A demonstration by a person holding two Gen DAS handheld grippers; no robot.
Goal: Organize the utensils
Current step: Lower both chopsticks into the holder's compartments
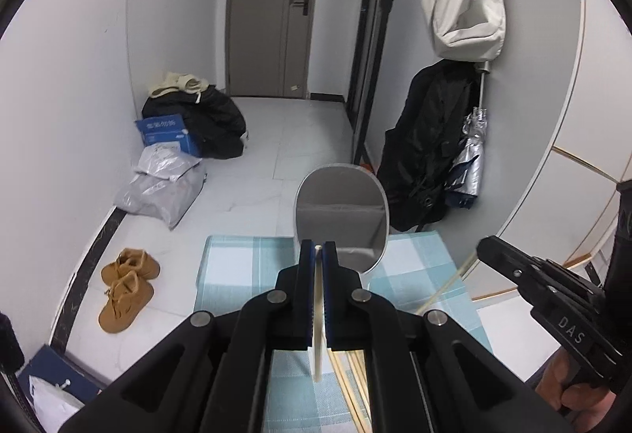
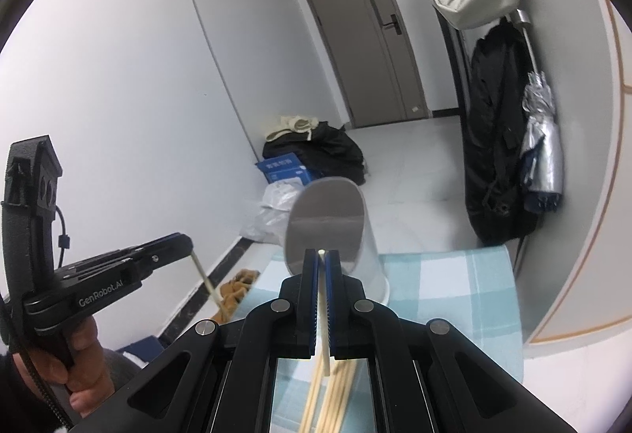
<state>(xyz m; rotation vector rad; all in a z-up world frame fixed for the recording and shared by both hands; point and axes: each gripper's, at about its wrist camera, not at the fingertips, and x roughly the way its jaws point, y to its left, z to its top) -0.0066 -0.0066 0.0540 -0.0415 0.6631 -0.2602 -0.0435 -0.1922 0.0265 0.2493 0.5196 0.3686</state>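
My left gripper (image 1: 317,249) is shut on a pale wooden chopstick (image 1: 317,314) that runs upright between its blue pads. Just beyond it a pale plastic cup (image 1: 339,212) stands on the teal checked cloth (image 1: 237,267), its wide mouth turned toward me. My right gripper (image 2: 321,257) is shut on another chopstick (image 2: 324,314), right in front of the same cup (image 2: 328,231). Several loose chopsticks (image 2: 335,389) lie on the cloth under it. Each gripper appears in the other's view: the right gripper (image 1: 484,247) at the right, the left gripper (image 2: 189,241) at the left, held in a hand (image 2: 83,366).
The cloth-covered table ends just past the cup. On the floor lie brown shoes (image 1: 126,287), plastic bags (image 1: 162,184), a blue box (image 1: 166,133) and dark clothes. A black coat (image 1: 426,149), a folded umbrella (image 1: 470,160) and a white bag (image 1: 466,6) hang at the right wall.
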